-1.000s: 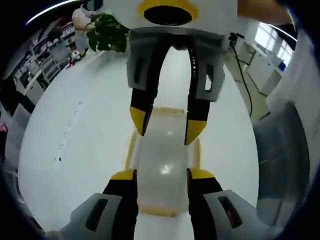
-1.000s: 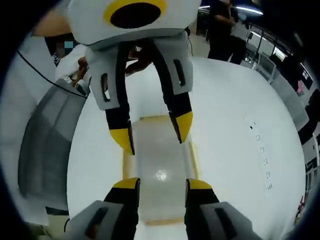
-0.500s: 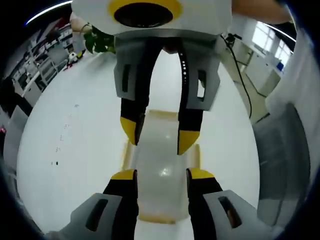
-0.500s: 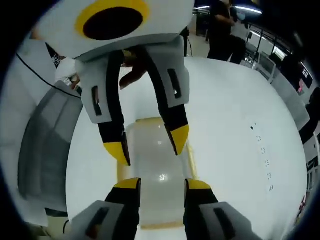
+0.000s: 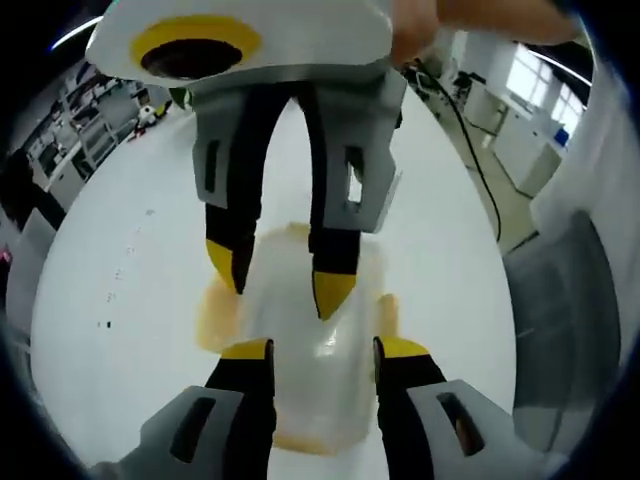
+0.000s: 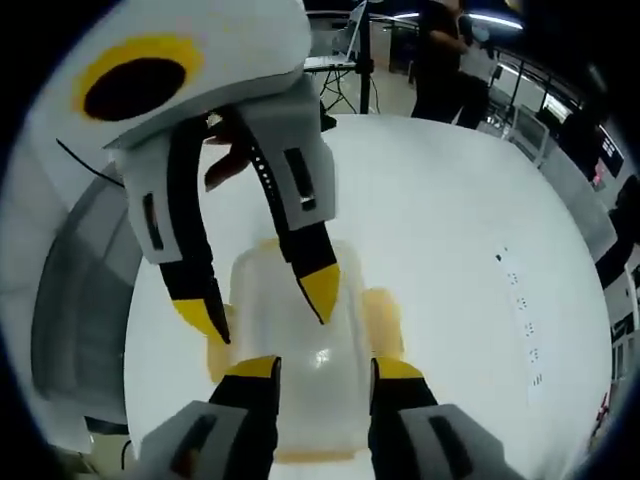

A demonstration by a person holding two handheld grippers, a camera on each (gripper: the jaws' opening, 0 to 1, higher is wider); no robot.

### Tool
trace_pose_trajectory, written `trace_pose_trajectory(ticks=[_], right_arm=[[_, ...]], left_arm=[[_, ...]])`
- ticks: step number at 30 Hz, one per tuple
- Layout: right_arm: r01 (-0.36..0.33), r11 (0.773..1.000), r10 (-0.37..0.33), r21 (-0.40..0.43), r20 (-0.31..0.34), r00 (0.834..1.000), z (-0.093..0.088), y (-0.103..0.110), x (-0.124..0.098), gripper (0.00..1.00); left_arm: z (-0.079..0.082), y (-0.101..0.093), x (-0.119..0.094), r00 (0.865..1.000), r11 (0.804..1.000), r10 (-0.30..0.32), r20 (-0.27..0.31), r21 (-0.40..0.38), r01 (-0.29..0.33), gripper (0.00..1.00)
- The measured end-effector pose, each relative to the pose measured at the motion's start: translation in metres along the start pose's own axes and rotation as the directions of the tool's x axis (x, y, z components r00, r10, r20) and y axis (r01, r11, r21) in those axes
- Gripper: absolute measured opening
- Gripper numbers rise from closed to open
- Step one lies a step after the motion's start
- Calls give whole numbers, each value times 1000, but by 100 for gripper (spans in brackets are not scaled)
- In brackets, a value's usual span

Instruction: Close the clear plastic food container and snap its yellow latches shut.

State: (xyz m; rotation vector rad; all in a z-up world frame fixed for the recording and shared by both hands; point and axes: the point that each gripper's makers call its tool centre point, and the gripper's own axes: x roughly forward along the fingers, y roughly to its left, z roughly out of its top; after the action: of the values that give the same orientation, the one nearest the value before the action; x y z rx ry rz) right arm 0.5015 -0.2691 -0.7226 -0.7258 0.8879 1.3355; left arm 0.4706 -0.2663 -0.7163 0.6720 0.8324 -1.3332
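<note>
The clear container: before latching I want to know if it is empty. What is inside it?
Through the cloudy lid of the container nothing distinct shows, only glare. Both grippers' jaws cover much of it, so its contents cannot be told.

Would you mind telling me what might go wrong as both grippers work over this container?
The left gripper and right gripper face each other, tips close over the container; they might collide. The lid looks smooth, so tips could slip. On the bare white table, the container may slide.
</note>
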Motion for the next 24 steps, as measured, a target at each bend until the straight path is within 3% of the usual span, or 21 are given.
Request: trace_pose_trajectory(ticks=[7,24], right_arm=[[2,1000,-2,13,5,1000,4,-5,2,36],[-17,1000,17,10,-17,1000,2,-14,10,39]], left_arm=[[-7,-3,3,999,999,36,-38,17,-35,39],[-14,-9,8,993,990,111,-42,98,-106,47]])
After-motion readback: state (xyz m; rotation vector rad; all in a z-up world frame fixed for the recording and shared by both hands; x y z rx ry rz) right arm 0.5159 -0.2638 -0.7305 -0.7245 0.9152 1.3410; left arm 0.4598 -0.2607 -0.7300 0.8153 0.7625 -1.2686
